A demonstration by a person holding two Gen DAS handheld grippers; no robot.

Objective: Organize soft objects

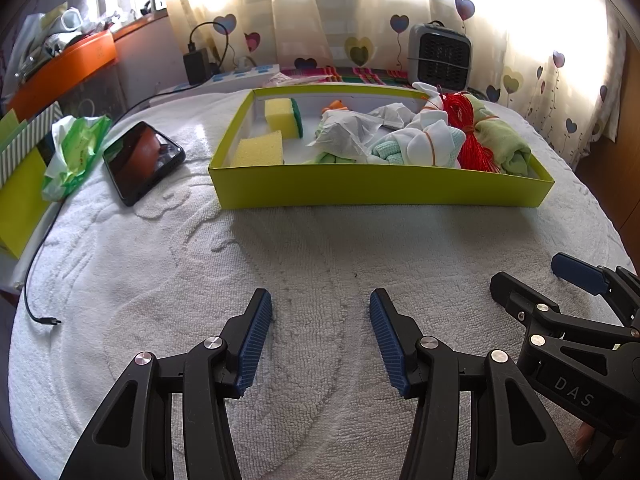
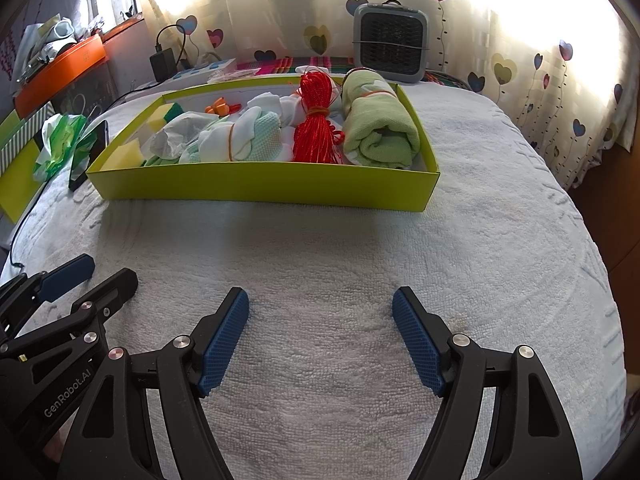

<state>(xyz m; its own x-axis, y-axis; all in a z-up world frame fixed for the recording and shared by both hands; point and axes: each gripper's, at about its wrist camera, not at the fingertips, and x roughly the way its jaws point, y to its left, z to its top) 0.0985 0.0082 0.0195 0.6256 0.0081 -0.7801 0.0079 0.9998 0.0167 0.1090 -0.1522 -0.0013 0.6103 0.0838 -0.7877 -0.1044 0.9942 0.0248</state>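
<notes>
Both claws released, empty, side by side.
Green box [image 2: 264, 188] lies ahead toward the far desk edge, long axis crosswise; right claw [image 2: 320, 304] nearer the rolled towel [image 2: 380, 128] than left claw [image 1: 320, 304].

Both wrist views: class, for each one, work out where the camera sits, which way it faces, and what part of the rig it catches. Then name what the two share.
Left wrist: sits on the left gripper, facing the yellow-green box across the white towel; own open fingers show, right gripper at right edge.
Right wrist: sits on the right gripper, facing likewise; own open fingers show, left gripper at left edge.
Shared: box, red cord bundle, green rolled cloth, grey heater.
</notes>
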